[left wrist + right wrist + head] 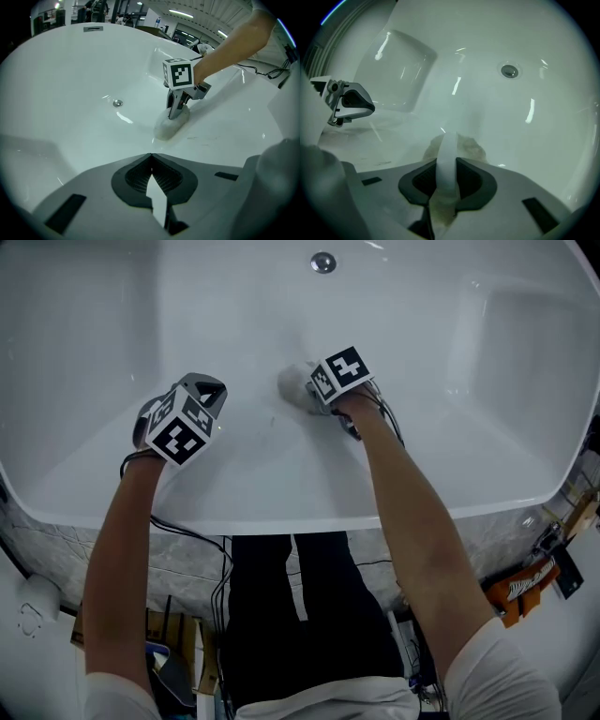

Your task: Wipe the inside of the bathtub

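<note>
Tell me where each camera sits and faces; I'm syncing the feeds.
Head view: on the person's head, looking down into the bathtub; forearms, left gripper, right gripper show.
Left gripper view: on that gripper, facing the right gripper and cloth; own shut fingers show.
Right gripper view: on that gripper, facing the bathtub wall; own fingers clamp the cloth.
All share the drain.

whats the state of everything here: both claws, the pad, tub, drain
left claw: shut, empty
right claw: shut on the wiping pad's strap
wiping pad: lying against the bathtub's inside
bathtub: no standing water
drain: uncovered; open or plugged, cannot tell
</note>
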Demonstrator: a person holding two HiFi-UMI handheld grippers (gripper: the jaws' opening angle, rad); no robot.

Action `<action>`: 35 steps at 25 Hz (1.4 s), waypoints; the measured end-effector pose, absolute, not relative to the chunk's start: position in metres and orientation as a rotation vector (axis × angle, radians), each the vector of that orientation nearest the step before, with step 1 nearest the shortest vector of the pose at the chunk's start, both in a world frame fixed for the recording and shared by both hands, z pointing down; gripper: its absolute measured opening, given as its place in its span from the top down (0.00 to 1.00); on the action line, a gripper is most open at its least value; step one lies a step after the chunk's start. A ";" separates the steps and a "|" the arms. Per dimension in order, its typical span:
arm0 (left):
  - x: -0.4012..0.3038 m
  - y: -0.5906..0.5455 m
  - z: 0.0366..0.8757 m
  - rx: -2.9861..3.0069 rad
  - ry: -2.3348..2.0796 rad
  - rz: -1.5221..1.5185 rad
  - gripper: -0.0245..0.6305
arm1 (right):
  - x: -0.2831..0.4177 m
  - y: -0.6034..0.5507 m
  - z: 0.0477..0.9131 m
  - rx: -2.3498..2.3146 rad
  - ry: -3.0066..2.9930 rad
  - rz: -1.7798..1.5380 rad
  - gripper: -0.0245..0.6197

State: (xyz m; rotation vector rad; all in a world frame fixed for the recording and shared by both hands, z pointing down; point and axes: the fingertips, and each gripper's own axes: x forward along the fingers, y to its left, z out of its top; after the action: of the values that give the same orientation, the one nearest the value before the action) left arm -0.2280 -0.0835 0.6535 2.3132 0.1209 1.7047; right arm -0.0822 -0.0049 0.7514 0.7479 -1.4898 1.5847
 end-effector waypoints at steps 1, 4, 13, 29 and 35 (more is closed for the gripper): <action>-0.229 -0.083 0.654 2.309 0.113 1.707 0.94 | -0.086 -0.005 0.753 0.738 -1.497 1.584 0.81; -0.229 -0.086 0.656 2.300 0.087 1.701 0.95 | -0.090 -0.009 0.756 0.736 -1.513 1.577 0.81; -0.267 -0.094 0.660 2.280 0.079 1.689 0.95 | -0.122 -0.022 0.751 0.728 -1.504 1.585 0.81; -0.367 -0.156 0.664 2.278 0.049 1.645 0.95 | -0.250 -0.080 0.751 0.722 -1.529 1.595 0.81; -0.404 -0.173 0.667 2.255 0.024 1.658 0.94 | -0.290 -0.098 0.752 0.697 -1.539 1.598 0.81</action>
State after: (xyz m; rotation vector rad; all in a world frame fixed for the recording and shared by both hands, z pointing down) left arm -0.4036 -0.1727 0.6671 2.2551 0.0240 1.6583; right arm -0.2898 -0.0982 0.7521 0.6969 -1.5388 1.5977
